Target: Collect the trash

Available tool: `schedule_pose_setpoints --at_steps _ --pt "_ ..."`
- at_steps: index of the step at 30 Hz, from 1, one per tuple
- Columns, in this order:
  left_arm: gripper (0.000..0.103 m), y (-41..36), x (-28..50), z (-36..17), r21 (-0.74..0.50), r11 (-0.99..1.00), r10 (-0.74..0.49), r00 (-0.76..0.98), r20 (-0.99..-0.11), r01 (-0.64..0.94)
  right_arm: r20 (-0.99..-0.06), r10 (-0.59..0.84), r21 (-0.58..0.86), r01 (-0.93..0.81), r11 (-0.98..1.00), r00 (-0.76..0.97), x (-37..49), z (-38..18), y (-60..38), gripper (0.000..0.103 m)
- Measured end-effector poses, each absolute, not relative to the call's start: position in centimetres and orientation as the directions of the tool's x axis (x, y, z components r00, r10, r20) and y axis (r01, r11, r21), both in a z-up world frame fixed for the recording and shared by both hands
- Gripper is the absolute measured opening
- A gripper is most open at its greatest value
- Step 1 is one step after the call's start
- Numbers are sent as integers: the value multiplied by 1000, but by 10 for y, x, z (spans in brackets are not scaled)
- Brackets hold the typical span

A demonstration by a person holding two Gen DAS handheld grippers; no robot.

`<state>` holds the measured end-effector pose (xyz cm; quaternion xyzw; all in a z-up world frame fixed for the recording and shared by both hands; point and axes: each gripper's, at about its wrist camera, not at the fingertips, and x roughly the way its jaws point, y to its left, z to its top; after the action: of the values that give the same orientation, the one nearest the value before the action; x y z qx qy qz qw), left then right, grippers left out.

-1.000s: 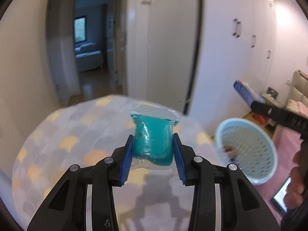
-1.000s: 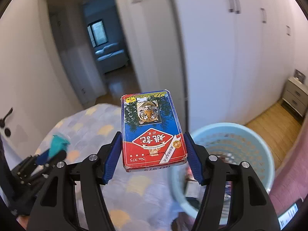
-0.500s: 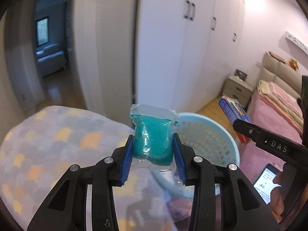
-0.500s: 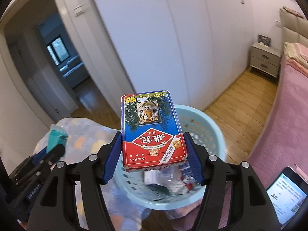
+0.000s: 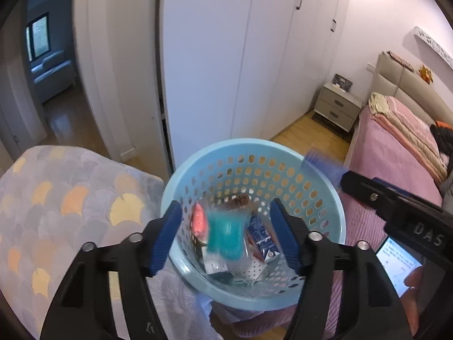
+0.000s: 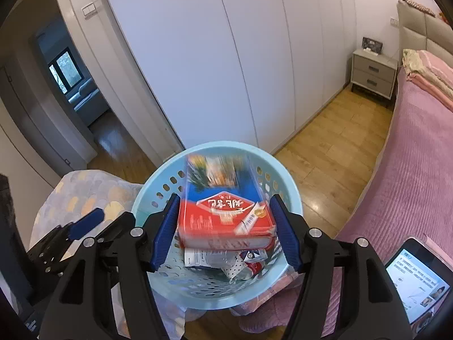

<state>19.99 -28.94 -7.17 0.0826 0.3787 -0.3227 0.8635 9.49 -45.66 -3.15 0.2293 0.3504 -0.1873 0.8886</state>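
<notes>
- Left gripper, jaws spread wide, hangs above the blue basket; the blurred teal pouch sits loose between its fingers.
- Right gripper, likewise parted, frames the blurred red card box over the basket's middle.

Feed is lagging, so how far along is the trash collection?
Done: cartons and wrappers lie in the blue basket. In hand: nothing gripped; left gripper and right gripper jaws stand open, teal packet and red box blurred, apparently dropping in. Left: no loose trash visible outside.
</notes>
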Motion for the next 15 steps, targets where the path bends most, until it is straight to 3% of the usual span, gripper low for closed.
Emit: schedule_pose_setpoints --at_steps 15 --pt "75 -223 158 -23 -53 825 -474 636 -608 563 -670 -129 273 404 873 731 78 -15 -415 62"
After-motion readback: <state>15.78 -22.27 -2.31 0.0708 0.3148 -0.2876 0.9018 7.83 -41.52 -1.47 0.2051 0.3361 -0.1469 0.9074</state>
